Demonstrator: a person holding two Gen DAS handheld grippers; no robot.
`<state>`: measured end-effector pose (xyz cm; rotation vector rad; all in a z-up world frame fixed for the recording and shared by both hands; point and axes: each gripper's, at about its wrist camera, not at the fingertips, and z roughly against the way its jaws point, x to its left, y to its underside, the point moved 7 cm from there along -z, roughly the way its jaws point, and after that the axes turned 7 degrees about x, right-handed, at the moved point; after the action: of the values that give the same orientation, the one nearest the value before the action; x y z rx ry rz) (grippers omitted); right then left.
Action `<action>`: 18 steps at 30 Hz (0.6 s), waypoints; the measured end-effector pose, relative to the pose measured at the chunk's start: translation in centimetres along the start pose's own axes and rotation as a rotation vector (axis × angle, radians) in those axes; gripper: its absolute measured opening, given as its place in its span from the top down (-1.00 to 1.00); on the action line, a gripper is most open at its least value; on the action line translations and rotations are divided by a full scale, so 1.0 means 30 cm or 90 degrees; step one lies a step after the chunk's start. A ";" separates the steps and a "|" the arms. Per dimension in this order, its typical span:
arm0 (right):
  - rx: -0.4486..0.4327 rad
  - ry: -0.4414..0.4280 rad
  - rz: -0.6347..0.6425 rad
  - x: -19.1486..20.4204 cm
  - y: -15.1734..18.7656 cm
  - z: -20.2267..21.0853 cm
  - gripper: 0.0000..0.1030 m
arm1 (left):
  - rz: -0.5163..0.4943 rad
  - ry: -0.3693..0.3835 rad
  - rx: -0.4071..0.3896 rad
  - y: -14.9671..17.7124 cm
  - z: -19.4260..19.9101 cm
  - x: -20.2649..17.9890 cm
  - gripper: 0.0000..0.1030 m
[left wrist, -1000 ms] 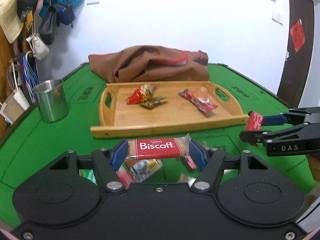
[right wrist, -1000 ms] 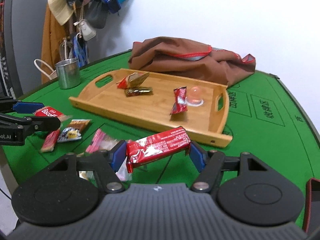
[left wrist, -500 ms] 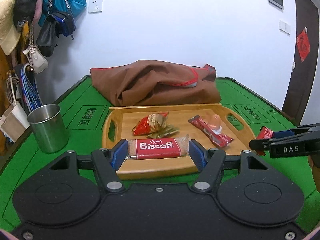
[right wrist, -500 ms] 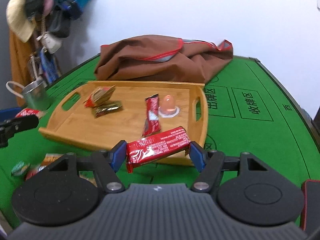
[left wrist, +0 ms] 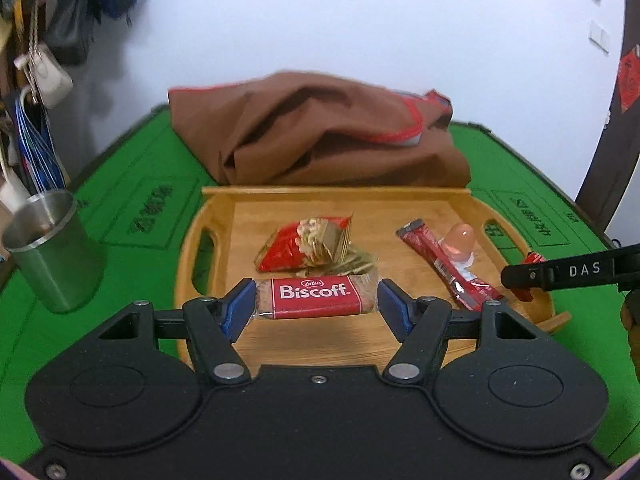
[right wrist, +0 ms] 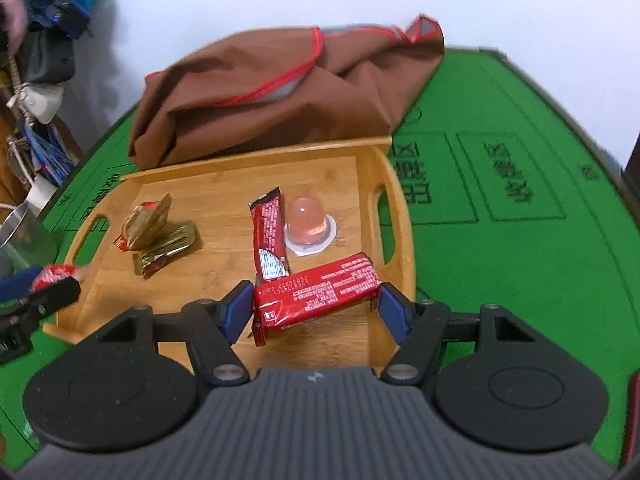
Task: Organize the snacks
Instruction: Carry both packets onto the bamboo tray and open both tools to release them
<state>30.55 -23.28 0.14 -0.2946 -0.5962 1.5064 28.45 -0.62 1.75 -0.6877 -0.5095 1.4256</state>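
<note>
My left gripper (left wrist: 316, 300) is shut on a red Biscoff biscuit pack (left wrist: 314, 295), held crosswise above the near part of the wooden tray (left wrist: 188, 248). My right gripper (right wrist: 316, 306) is shut on a red snack bar (right wrist: 316, 294), hanging over the tray's (right wrist: 402, 216) right near corner. On the tray lie a red-and-gold wrapper (left wrist: 306, 242), a gold wrapper (right wrist: 168, 254), a thin red stick pack (right wrist: 269, 236) and a pink jelly cup (right wrist: 308, 224). The right gripper's black finger (left wrist: 560, 272) shows at the right in the left wrist view.
A brown cloth bag (left wrist: 320, 132) lies behind the tray on the green felt table (right wrist: 520, 280). A steel cup (left wrist: 52, 248) stands left of the tray. Bags and hats hang on the left wall (left wrist: 60, 40).
Both grippers moved forward from the loose snacks at the table's near edge to above the tray, each keeping its pack. The right gripper rolled, so its view now tilts.
</note>
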 end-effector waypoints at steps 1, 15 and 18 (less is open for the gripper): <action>0.005 -0.002 -0.004 0.003 -0.006 -0.012 -0.34 | 0.003 0.002 0.011 -0.001 -0.021 0.002 -0.27; 0.035 0.027 -0.063 0.000 -0.092 -0.138 -0.35 | 0.024 -0.026 0.077 0.004 -0.206 0.025 -0.27; 0.009 0.096 -0.009 0.004 -0.104 -0.130 -0.35 | 0.026 -0.028 0.083 0.001 -0.222 0.032 -0.27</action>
<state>35.28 -22.67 -1.39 -0.3878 -0.4663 1.4594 33.13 -0.50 -3.09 -0.5667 -0.4342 1.5015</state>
